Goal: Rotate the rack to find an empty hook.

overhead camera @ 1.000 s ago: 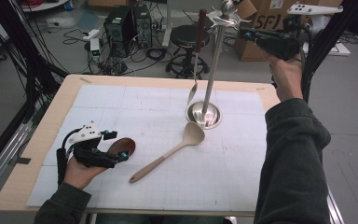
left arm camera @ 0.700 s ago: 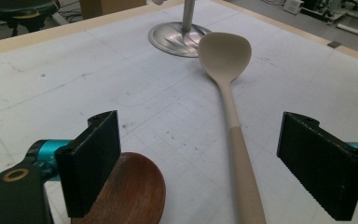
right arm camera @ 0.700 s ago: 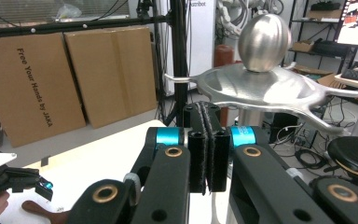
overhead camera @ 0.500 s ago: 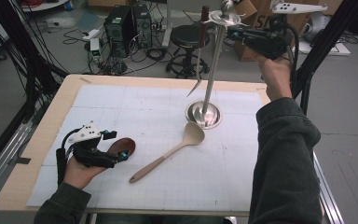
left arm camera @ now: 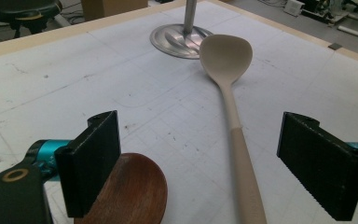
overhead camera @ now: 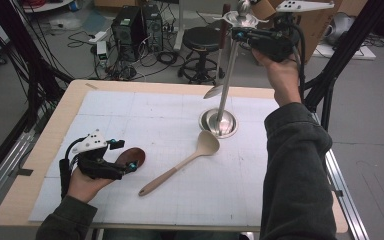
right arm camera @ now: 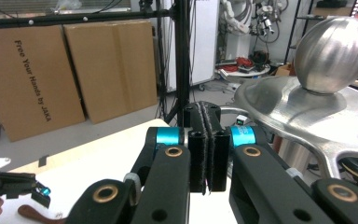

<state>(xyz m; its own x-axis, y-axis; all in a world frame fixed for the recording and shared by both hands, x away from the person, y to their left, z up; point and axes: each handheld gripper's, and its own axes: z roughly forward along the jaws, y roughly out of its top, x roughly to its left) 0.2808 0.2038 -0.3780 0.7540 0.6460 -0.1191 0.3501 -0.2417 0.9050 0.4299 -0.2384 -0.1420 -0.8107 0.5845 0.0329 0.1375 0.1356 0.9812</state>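
Observation:
My left gripper (overhead camera: pixel 122 155) (left arm camera: pixel 209 163) rests open on the white mat at the left. A brown wooden spoon bowl (overhead camera: pixel 136 155) (left arm camera: pixel 130 191) lies by its left jaw, partly hidden behind it. A beige spoon (overhead camera: pixel 180 164) (left arm camera: pixel 235 126) lies on the mat, its handle running between the open jaws without touching them. A metal utensil stand (overhead camera: pixel 228 70) rises from a round base (left arm camera: pixel 179 39), and a dark-handled utensil (overhead camera: pixel 223 35) hangs from its top disc (right arm camera: pixel 307 112). My right gripper (overhead camera: pixel 240 34) (right arm camera: pixel 207 112) is raised beside that top, shut with nothing between its pads.
The wooden table edge (overhead camera: pixel 55 130) frames the mat. Behind the table are a stool (overhead camera: pixel 202 37), computer cases (overhead camera: pixel 130 25) and cables on the floor. Cardboard boxes (right arm camera: pixel 32 74) and a black pole (right arm camera: pixel 182 56) stand beyond the right gripper.
My right hand has carried its shut gripper leftward, closer to the stand's top. The left gripper and both spoons have stayed put.

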